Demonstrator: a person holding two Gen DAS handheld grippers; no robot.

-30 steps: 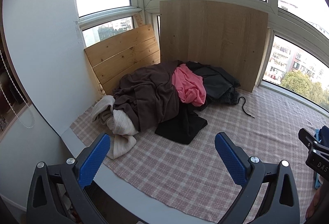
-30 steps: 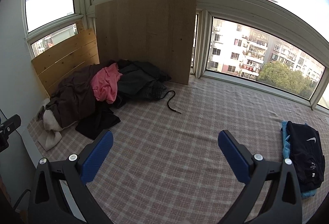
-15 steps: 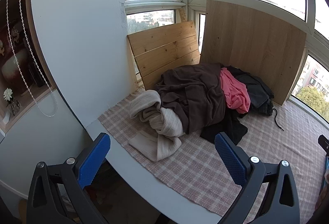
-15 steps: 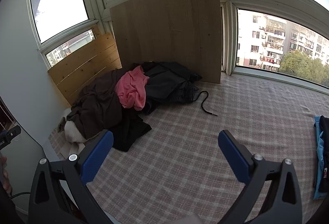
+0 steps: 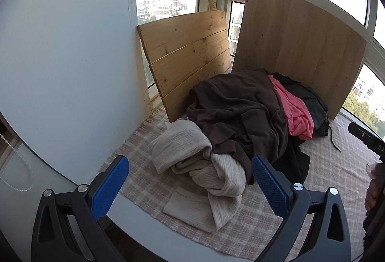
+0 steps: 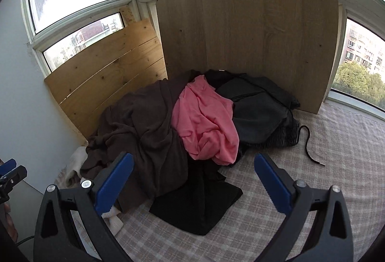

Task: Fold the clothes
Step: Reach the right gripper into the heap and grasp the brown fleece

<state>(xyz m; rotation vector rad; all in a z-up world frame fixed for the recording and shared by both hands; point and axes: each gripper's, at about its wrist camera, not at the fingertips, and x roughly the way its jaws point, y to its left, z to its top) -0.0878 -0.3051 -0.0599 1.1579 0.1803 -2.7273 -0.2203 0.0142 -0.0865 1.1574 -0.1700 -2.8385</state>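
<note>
A heap of clothes lies in the corner on a checked cloth [image 5: 154, 187]. In the left wrist view a cream knit garment [image 5: 204, 177] lies nearest, with a brown garment [image 5: 238, 112] behind it and a pink garment [image 5: 296, 112] to the right. My left gripper [image 5: 189, 186] is open just above the cream knit, holding nothing. In the right wrist view the pink garment [image 6: 204, 122] lies between the brown garment [image 6: 144, 127] and a dark grey garment [image 6: 259, 115], with a black garment [image 6: 199, 204] in front. My right gripper [image 6: 193, 180] is open above the black garment, empty.
Two wooden boards, a slatted one [image 5: 187, 52] and a flat panel [image 6: 247, 28], lean against the windows behind the heap. A white wall [image 5: 67, 57] stands on the left. A black drawstring [image 6: 310, 148] trails right of the heap. The platform's edge [image 5: 144, 218] runs near the left gripper.
Both grippers have moved left and closer to the heap. The left view swung from the whole heap toward the cream knit; the folded pile at the right has left the right view.
</note>
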